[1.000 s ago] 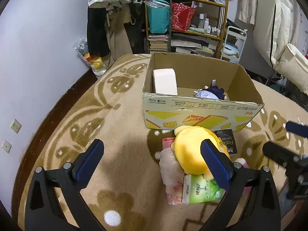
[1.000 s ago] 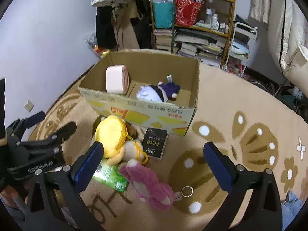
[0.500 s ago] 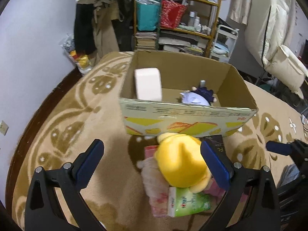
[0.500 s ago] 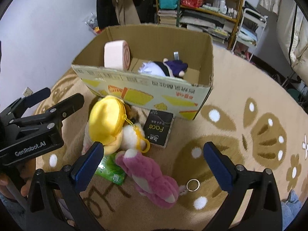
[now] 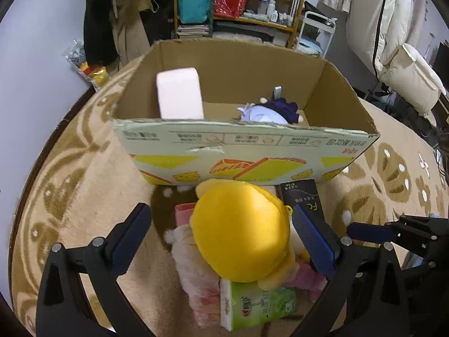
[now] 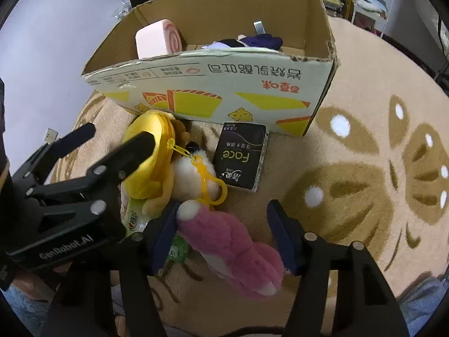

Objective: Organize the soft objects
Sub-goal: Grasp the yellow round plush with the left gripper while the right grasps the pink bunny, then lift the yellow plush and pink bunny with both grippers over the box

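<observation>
Right gripper (image 6: 221, 234): jaws closing around the pink plush toy (image 6: 233, 248), which lies on the carpet (image 6: 350, 174) between the pads; the near pad meets the toy's white tip, the far pad stands clear, so no grip is made yet. Left gripper (image 5: 221, 238): jaws spread and released, straddling the yellow plush (image 5: 241, 230), which sits between the pads atop the heap just ahead of the tool; the right pad is close beside it, contact not confirmed.

Procedure, as judged: centre each toy's bulk between the pads before closing; seat low on the body, not on the fur tips; keep the yellow clip (image 6: 209, 179) and the green tissue pack (image 5: 258, 306) underneath out of the jaws. The cardboard box (image 5: 252, 146) stands directly beyond both tools and already holds a pink roll cushion (image 5: 179, 95) and a purple-and-white doll (image 5: 266, 112); lift clear of its near wall.
</observation>
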A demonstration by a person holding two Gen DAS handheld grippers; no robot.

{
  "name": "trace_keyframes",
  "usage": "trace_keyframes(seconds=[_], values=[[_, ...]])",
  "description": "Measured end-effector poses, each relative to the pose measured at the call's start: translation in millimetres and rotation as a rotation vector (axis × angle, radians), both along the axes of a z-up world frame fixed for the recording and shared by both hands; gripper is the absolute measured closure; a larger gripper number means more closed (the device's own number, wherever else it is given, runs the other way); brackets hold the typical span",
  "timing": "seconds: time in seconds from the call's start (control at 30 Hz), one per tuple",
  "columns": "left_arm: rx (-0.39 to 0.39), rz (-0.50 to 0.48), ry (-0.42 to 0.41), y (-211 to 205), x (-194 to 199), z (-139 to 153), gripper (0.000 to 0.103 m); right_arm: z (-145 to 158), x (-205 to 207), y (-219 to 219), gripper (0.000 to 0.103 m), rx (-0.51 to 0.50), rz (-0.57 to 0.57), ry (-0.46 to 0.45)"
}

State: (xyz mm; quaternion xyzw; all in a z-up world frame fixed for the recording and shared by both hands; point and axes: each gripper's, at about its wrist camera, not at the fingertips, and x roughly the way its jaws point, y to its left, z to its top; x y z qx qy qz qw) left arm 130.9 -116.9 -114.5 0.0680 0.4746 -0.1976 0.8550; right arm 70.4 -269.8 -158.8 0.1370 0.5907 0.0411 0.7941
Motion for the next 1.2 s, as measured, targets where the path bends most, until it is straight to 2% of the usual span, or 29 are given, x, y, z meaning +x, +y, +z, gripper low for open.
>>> trace_keyframes(seconds=[0.03,0.17,0.5,0.63,0.97,1.0,1.2], values=[[-0.003,-0.002,0.006,-1.0,1.1,-1.4,0.004,-0.4,0.9,0.9,0.047,0.005,0.008,0.000],[-0.013,-0.004,0.029,-4.1,6.7,-7.7,0.004,0.7,5.4,5.8,0.077,0.029,0.037,-0.017],[0.016,-0.018,0.081,-18.8,19.2,-22.4,0.005,1.0,5.1,9.6,0.077,0.005,0.067,-0.018],[0.025,-0.027,0.117,-21.1,18.2,-29.5,0.015,1.3,5.2,12.4,0.077,-0.007,0.075,-0.018],[0.067,-0.025,0.054,-21.9,8.6,-20.0,0.034,-3.5,3.2,20.5,0.079,-0.041,0.094,-0.037],[0.072,-0.016,0.048,-20.4,8.1,-18.6,0.047,-3.6,3.3,21.2,0.080,-0.042,0.096,-0.037],[0.046,0.011,0.059,-6.9,7.2,-15.8,0.057,-1.4,0.4,19.7,0.081,-0.048,0.096,-0.046]])
